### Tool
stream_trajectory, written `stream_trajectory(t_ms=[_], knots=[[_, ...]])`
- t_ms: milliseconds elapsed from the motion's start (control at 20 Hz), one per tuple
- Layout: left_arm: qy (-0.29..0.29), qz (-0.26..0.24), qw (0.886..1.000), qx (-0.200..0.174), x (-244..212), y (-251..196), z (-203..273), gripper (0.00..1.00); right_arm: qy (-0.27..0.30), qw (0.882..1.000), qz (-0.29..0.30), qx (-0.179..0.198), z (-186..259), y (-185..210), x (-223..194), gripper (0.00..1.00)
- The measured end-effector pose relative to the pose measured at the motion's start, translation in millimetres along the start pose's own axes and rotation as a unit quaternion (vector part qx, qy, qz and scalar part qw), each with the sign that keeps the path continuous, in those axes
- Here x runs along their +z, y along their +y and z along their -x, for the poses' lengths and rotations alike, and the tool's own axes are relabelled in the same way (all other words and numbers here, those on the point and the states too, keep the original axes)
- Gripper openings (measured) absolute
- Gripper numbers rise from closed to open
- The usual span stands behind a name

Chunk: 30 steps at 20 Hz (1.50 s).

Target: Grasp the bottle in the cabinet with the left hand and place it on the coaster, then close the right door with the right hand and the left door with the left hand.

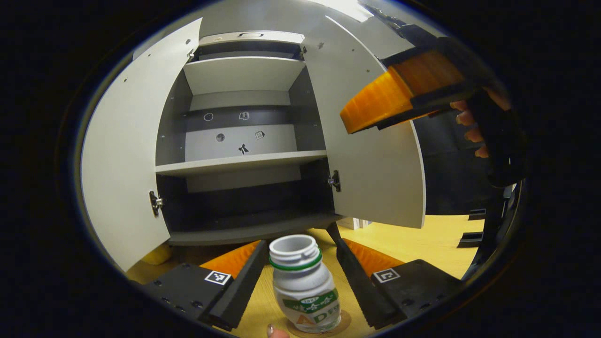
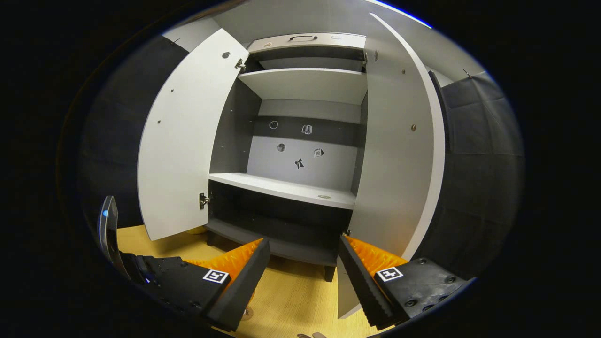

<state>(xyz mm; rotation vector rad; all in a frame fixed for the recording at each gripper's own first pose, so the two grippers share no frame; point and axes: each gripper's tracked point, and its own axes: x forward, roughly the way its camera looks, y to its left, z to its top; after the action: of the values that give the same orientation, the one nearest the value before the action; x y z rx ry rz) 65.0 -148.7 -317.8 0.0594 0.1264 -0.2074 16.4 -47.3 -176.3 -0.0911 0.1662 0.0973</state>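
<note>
standing upright on the coaster (image 1: 345, 324), the bottle (image 1: 305, 291) sits between the fingers of the left gripper (image 1: 300, 281), whose jaws are spread wide and apart from it. the right gripper (image 2: 303, 277), also wide and empty, faces the cabinet (image 2: 300, 188) with the right door (image 2: 399, 178) just ahead to its right, so it looks nearer for closing. both doors hang open above the wooden table (image 1: 422, 239).
</note>
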Motion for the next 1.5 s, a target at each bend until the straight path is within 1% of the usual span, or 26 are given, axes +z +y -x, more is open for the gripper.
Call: stream_trajectory(t_ms=[150,300,400,500,600,750,850,950,1100,1150,1200,1300,1500], knots=[[-0.014,0.014,1.0,-0.003,41.3,11.9,3.2,0.94,-0.007,1.0,0.004,-0.01,14.7,-10.2,28.7,0.98],[-0.026,0.024,0.999,-0.007,94.1,24.8,14.3,0.94,-0.026,0.999,-0.022,-0.028,31.9,-20.2,69.3,0.98],[-0.03,0.031,0.999,-0.015,133.1,35.4,28.9,0.94,-0.029,0.998,-0.039,-0.035,40.6,-22.5,89.7,0.98],[-0.031,0.049,0.998,-0.025,165.9,49.7,48.8,0.94,-0.036,0.997,-0.04,-0.055,50.9,-33.1,109.7,0.98],[-0.022,0.058,0.998,-0.027,187.4,69.0,72.8,0.94,-0.049,0.995,-0.034,-0.085,62.1,-46.4,128.3,0.98],[-0.012,0.032,0.999,0.008,204.4,113.3,113.1,0.94,-0.053,0.99,-0.018,-0.126,80.0,-59.8,141.2,0.98],[-0.001,0.016,0.999,0.031,210.0,137.8,140.7,0.94,-0.054,0.988,-0.003,-0.147,89.9,-67.0,148.1,0.98],[0.009,0.026,0.998,0.057,215.8,159.6,168.8,0.94,-0.055,0.985,0.011,-0.164,95.6,-77.1,150.8,0.97],[0.022,0.062,0.994,0.092,224.9,188.5,198.2,0.94,-0.042,0.981,0.019,-0.188,92.5,-102.1,143.9,0.98],[0.026,0.064,0.992,0.106,226.2,198.8,205.3,0.96,-0.034,0.979,0.018,-0.199,89.7,-113.0,140.9,0.98],[0.03,0.06,0.99,0.126,227.3,212.6,211.6,0.94,-0.031,0.978,0.017,-0.206,86.2,-123.3,139.3,0.98],[0.036,0.055,0.984,0.168,226.7,239.1,220.4,0.94,-0.034,0.976,0.011,-0.213,76.0,-140.1,141.8,0.98],[0.039,0.083,0.968,0.234,222.5,277.1,227.8,0.95,-0.034,0.979,-0.016,-0.202,54.5,-159.4,140.5,0.98]])
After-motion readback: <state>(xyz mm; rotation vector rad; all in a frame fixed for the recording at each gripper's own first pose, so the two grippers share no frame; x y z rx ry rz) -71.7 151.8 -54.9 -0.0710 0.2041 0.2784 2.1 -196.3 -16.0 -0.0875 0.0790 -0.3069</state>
